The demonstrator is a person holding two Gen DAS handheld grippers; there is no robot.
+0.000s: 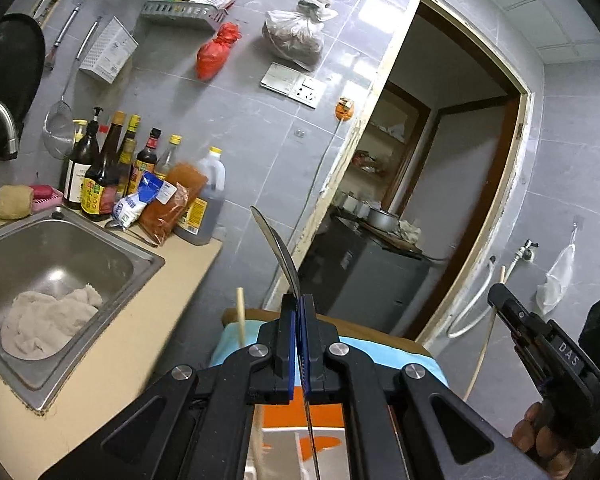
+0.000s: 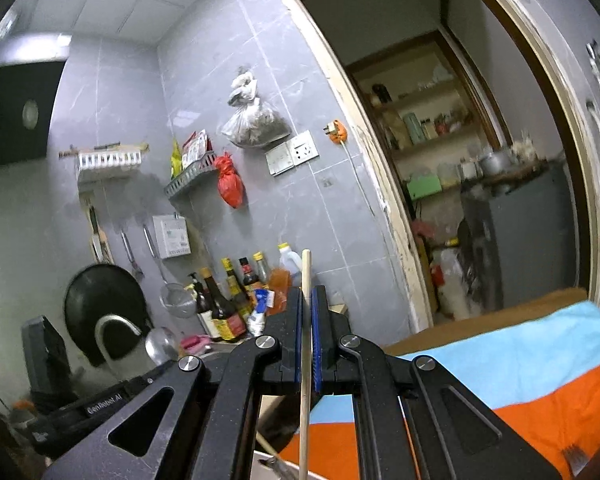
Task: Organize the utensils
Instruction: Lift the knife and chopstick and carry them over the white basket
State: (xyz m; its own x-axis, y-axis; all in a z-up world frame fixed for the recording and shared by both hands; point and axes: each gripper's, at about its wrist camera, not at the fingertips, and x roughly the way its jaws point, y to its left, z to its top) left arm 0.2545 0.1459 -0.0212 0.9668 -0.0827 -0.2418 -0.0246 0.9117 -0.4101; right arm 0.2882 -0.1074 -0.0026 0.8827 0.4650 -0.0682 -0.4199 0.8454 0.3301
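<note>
My left gripper (image 1: 299, 300) is shut on a metal spoon (image 1: 279, 249), held edge-on with its bowl pointing up and its thin handle running down between the blue pads. My right gripper (image 2: 308, 294) is shut on a wooden chopstick (image 2: 306, 272), which stands upright and runs down below the jaws. The right gripper also shows in the left wrist view (image 1: 500, 294), at the right with the chopstick (image 1: 482, 354) hanging under it. Another wooden stick (image 1: 240, 316) stands just left of my left gripper. In the right wrist view, the spoon bowl (image 2: 159, 345) shows at lower left and a fork (image 2: 575, 458) at lower right.
A blue and orange cloth (image 2: 540, 376) covers a wooden surface below both grippers. A steel sink (image 1: 60, 256) with a white rag stands at the left, with sauce bottles (image 1: 100, 176) behind it. A doorway (image 1: 440, 184) opens ahead. A black wok (image 2: 104, 308) hangs on the wall.
</note>
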